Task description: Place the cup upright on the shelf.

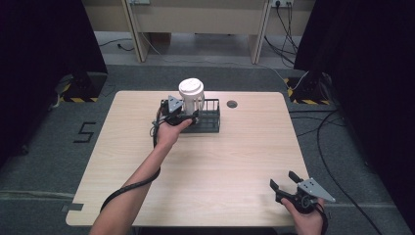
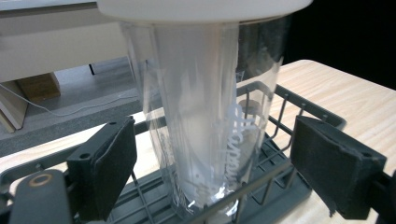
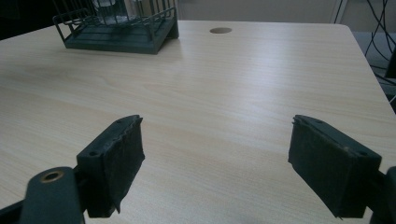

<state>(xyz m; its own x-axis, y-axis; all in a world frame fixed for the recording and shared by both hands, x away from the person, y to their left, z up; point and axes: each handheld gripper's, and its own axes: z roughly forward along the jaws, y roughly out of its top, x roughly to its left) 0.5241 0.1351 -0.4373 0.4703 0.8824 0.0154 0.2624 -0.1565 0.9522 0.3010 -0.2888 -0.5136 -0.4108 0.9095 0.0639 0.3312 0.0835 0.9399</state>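
Clear plastic cup with a white lid (image 2: pixel 205 116) framed by the spread jaws of the left gripper (image 2: pixel 219 172).

The cup is stood upright in the dark wire rack (image 1: pixel 208 120) at the far side of the light wooden table (image 1: pixel 220 161); both pads are seen apart from its wall, one on each side. The right gripper (image 3: pixel 215 163) is held wide open, with nothing in it, over the near right of the table, well apart from the rack.
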